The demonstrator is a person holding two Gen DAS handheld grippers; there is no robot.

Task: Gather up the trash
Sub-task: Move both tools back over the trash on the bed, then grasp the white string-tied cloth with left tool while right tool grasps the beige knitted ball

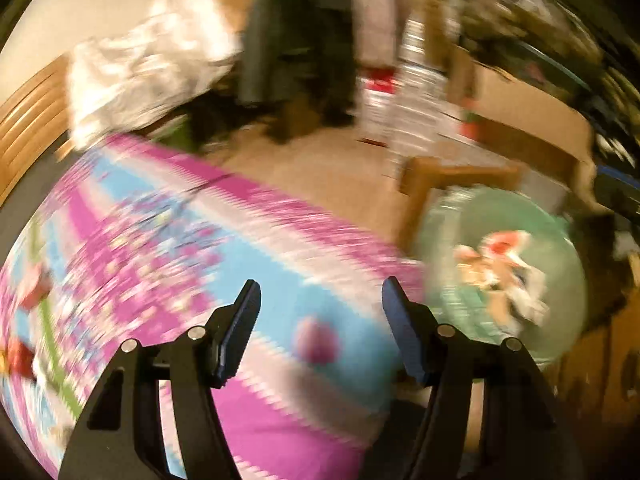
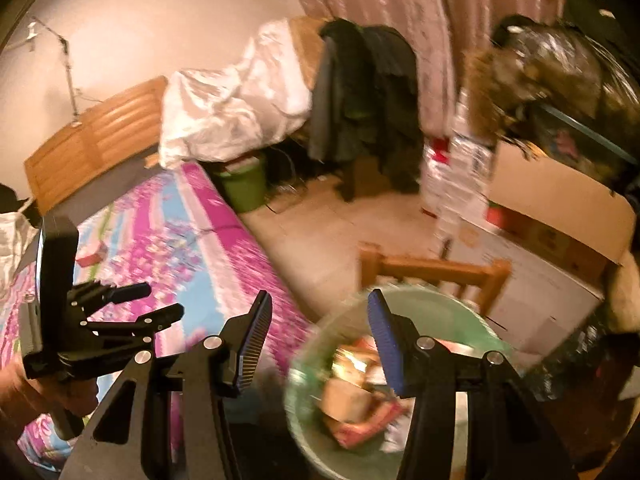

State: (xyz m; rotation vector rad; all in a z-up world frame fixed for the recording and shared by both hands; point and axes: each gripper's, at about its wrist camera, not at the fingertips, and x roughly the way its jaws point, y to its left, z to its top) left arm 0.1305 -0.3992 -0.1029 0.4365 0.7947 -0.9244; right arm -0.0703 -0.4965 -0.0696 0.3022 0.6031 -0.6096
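A pale green trash bin (image 2: 460,312) stands on the floor beside the bed, with crumpled wrappers (image 2: 352,400) inside. My right gripper (image 2: 320,304) hovers over its left rim, open and empty. My left gripper (image 1: 320,284) is open over the pink and blue bedspread (image 1: 200,240), nothing between its fingers; the bin (image 1: 448,220) and its wrappers (image 1: 500,268) lie to its right. In the right wrist view a hand holds the left gripper (image 2: 166,300) above the bed. A small red item (image 2: 92,258) lies on the bedspread. The left wrist view is motion-blurred.
A wooden frame (image 2: 432,268) stands just behind the bin, and a cardboard box (image 2: 560,208) is on the right. A green bucket (image 2: 244,188) sits at the bed's far corner. Dark coats (image 2: 360,92) hang by a white duvet (image 2: 232,108). Beige floor lies between.
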